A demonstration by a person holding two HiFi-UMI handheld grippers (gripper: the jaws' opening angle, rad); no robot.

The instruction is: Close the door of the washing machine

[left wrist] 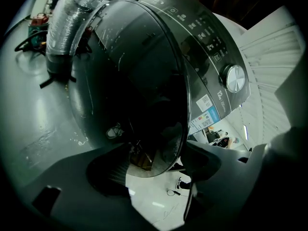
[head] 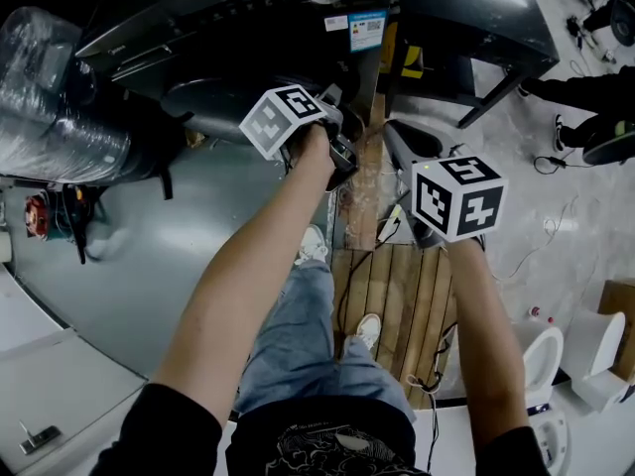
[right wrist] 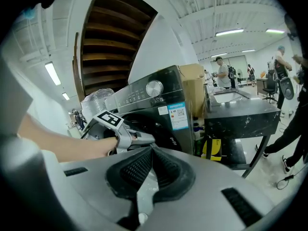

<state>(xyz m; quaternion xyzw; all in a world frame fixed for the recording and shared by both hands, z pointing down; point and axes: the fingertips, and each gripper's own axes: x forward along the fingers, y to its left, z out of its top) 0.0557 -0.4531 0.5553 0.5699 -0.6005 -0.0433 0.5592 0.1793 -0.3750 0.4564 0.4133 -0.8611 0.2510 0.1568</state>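
The right gripper [right wrist: 150,154] is clenched on nothing, its pads meeting at the tips, short of the washer [right wrist: 161,110]. The left gripper [left wrist: 155,171] is released, jaws wide. The rim of the door [left wrist: 139,95] dips between them, but whether it touches either pad is too dark to tell. The door stands swung out from the washer's front, and its hinge side is hidden. In the head view the left jaws vanish into the dark front.
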